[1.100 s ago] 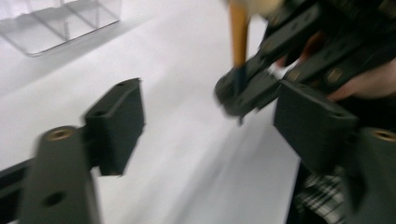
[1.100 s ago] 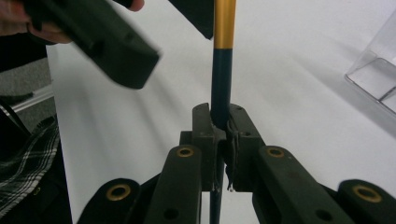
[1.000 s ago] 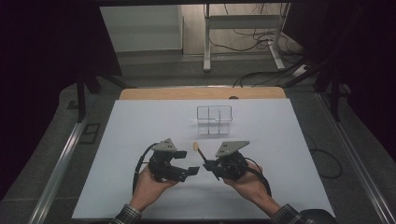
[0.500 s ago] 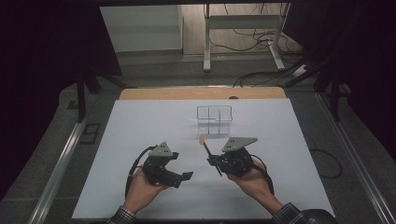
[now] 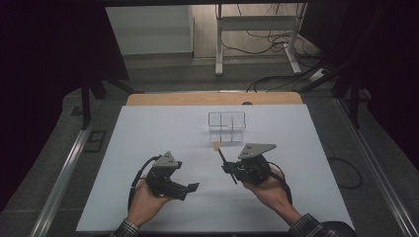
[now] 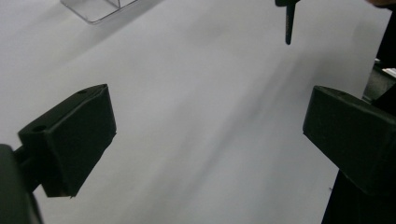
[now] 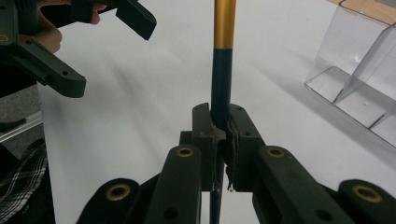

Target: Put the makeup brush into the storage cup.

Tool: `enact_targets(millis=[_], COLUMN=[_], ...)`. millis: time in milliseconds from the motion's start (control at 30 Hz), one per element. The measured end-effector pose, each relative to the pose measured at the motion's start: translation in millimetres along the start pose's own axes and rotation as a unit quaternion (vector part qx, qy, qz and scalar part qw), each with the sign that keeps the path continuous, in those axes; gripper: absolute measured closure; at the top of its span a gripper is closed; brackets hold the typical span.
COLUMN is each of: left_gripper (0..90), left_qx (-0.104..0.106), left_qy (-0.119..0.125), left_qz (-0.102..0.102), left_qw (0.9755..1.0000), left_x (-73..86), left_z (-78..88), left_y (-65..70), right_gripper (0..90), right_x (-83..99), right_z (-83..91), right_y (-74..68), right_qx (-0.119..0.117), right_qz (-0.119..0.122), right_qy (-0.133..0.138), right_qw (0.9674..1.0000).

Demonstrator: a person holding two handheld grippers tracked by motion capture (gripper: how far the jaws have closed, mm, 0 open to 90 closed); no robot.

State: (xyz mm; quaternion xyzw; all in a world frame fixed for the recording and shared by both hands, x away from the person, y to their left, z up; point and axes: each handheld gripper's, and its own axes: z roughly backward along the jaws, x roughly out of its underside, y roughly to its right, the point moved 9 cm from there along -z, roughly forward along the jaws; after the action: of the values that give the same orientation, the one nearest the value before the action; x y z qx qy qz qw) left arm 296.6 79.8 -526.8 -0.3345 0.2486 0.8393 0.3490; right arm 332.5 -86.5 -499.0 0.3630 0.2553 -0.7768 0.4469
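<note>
The right gripper (image 5: pixel 228 168) has its jaws shut tight on a thin dark stick with a gold-yellow end, maybe a pen or a brush (image 7: pixel 221 70). In the right gripper view the stick stands straight up between the two black jaws. Its dark part sits in the pinch and its gold part sticks out past the jaw tips. A short bit of the stick also pokes out below the jaws. In the high view the stick (image 5: pixel 221 154) leans up and away from the jaws, and its light tip points at a clear plastic box with little walls inside (image 5: pixel 227 126). The box stands on the white counter (image 5: pixel 148 133) just past the tip of the stick. I cannot tell if the tip touches it. In the right gripper view the clear box (image 7: pixel 359 79) is off to the right of the jaws.

The left gripper (image 5: pixel 190 187) has its jaws wide apart, and they have just been opening. Nothing is between them, just bare white counter (image 6: pixel 201 121). In the left gripper view the low dark end of the stick (image 6: pixel 289 23) hangs far ahead of the jaws, near the top. A corner of the clear box (image 6: pixel 95 9) is at the top left, well past the left jaw. The two grippers are side by side but apart.
</note>
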Motion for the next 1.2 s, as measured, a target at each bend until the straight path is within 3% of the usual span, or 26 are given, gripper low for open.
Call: enact_targets(millis=[633, 1000, 1200], left_gripper=[0.1, 0.0, 0.0], left_qx=[-0.015, -0.012, -0.026], left_qy=[-0.004, -0.005, 0.003], left_qz=[-0.002, 0.026, 0.021], left_qw=[0.9999, 0.9996, 0.9995], left_x=[15.6, 27.3, 31.6], left_z=[9.0, 12.9, 18.2], left_y=[-7.4, -11.4, -13.9], right_gripper=[83.1, 83.0, 83.0], right_x=[1.6, 0.2, -0.4], right_z=[3.9, 10.3, 13.0], right_y=[5.8, 12.6, 16.5], right_qx=[0.005, 0.009, 0.010], right_qz=[-0.001, -0.006, -0.014], right_qy=[-0.001, 0.005, 0.010], right_qw=[1.0000, 0.9999, 0.9998])
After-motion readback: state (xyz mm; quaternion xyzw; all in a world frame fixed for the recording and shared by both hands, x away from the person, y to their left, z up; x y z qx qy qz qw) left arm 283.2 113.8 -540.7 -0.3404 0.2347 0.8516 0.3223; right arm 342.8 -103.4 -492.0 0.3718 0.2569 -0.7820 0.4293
